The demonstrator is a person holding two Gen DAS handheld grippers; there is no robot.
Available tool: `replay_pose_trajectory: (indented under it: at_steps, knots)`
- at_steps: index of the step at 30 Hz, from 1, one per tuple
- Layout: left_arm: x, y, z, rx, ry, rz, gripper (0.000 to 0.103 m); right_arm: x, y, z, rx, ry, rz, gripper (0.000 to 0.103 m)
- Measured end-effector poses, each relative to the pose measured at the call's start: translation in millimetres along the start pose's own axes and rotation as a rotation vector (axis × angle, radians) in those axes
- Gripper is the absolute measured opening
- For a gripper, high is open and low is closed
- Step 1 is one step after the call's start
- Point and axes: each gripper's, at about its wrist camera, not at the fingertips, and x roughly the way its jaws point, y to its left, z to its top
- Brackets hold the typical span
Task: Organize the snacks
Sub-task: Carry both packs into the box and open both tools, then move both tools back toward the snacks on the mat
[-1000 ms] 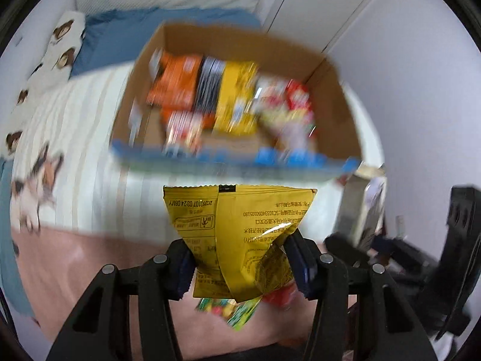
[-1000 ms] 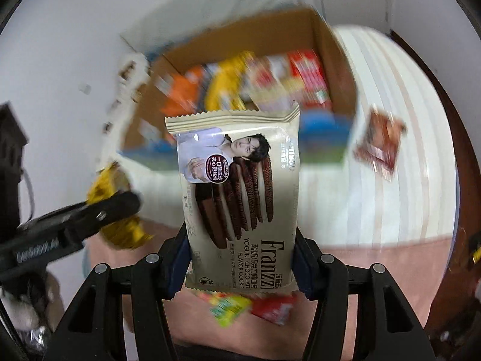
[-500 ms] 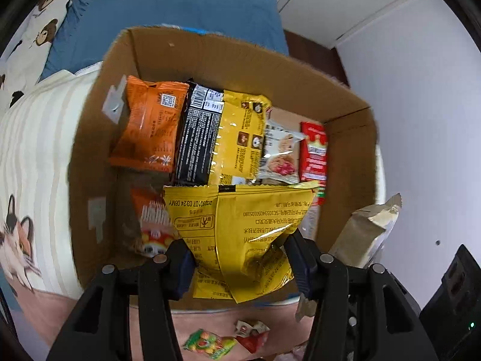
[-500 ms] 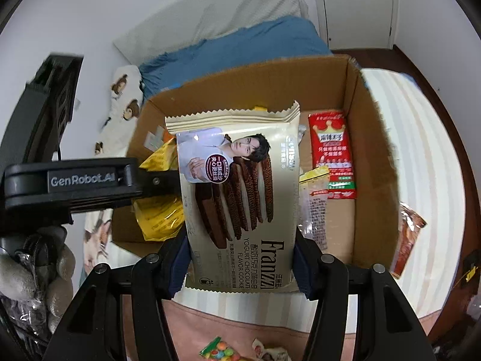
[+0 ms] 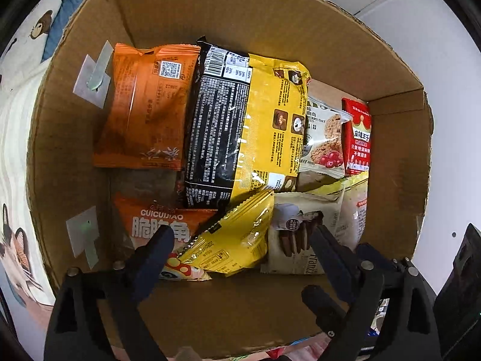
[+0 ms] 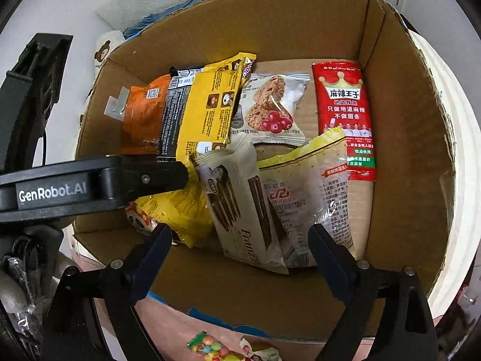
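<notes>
A cardboard box holds several snack packets. My left gripper is open over the box's near end; the yellow packet lies loose between its fingers. My right gripper is open too; the beige Franzzi cookie packet lies in the box just beyond it, beside the yellow packet. The cookie packet also shows in the left wrist view. The left gripper's arm crosses the right wrist view on the left.
In the box lie an orange packet, a black-and-yellow packet, an oat cookie packet, a red packet and a clear bag. Loose candies lie outside the box's near wall. Striped bedding is underneath.
Both grippers moved down over the box and opened. The yellow packet and the cookie packet were let go and now lie inside the box.
</notes>
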Motion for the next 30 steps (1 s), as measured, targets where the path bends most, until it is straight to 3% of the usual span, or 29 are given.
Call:
replay_pose_trajectory:
  at_steps: [4, 9, 17, 30]
  knots:
    - [-13, -10, 0, 0.019, -0.039, 0.012, 0.093, -6, -3, 1, 0.001, -0.012, -0.018, 0.094]
    - [-40, -11, -14, 0.043, -0.155, 0.062, 0.093, -28, -6, -4, -0.004, -0.064, -0.075, 0.094]
    - [-78, -8, -52, 0.065, -0.338, 0.158, 0.093, -62, -9, -23, -0.014, -0.137, -0.127, 0.094]
    - [-124, -26, -115, 0.113, -0.527, 0.216, 0.093, -128, 3, -67, -0.047, -0.294, -0.150, 0.094]
